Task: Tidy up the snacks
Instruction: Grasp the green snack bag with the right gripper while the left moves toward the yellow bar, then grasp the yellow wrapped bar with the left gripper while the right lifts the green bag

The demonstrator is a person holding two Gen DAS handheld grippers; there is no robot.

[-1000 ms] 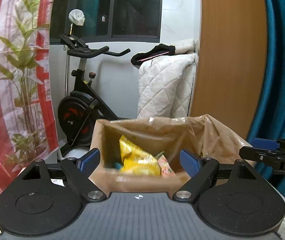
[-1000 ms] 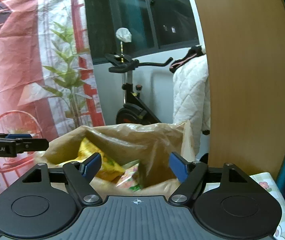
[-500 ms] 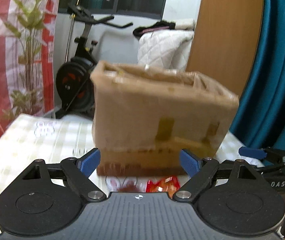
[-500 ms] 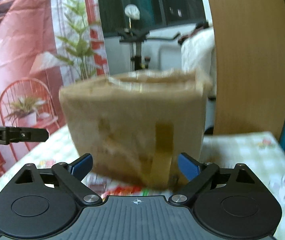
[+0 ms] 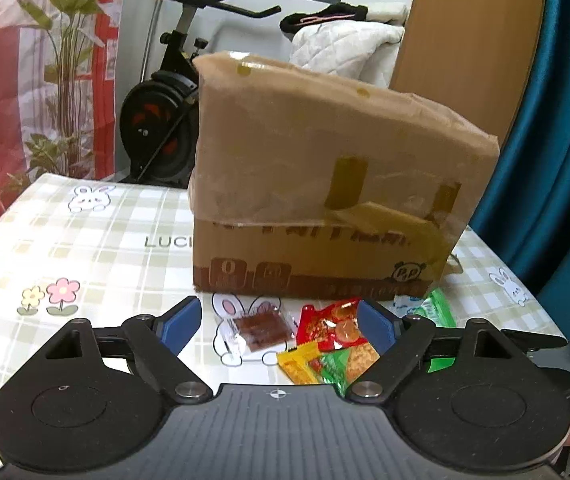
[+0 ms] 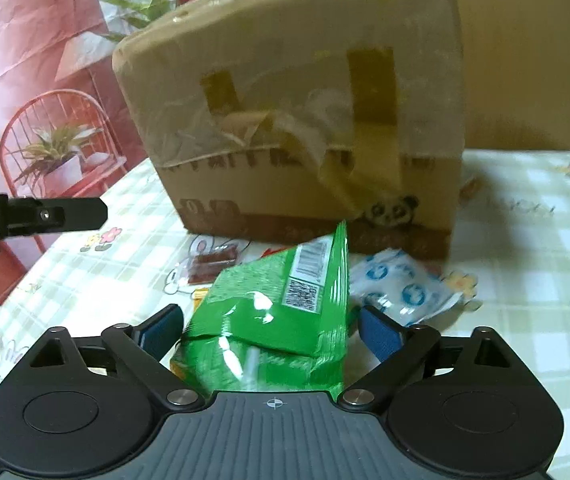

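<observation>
A taped cardboard box point(image 5: 325, 168) stands on the checked tablecloth point(image 5: 85, 240). Loose snacks lie in front of it: a clear packet with a brown bar point(image 5: 261, 330), a red packet point(image 5: 331, 324) and a yellow and green packet point(image 5: 321, 364). My left gripper point(image 5: 279, 326) hovers open just above these, touching none. In the right wrist view a green bag point(image 6: 277, 312) lies between the fingers of my right gripper point(image 6: 271, 334). Its jaws are opening and a gap shows at the right pad. A white and blue packet point(image 6: 401, 284) lies just right of the bag.
An exercise bike point(image 5: 165, 120) and a white quilt point(image 5: 345, 48) stand beyond the table's far edge. A blue curtain point(image 5: 557, 160) hangs on the right, next to a wooden panel point(image 5: 465, 40). A red printed backdrop point(image 6: 25, 60) is on the left. Bare tablecloth point(image 6: 525, 240) lies right of the box.
Both grippers dropped from above the box's open top to table level in front of it. The loose snacks came into view. The right jaws spread wider, now around the green bag.
</observation>
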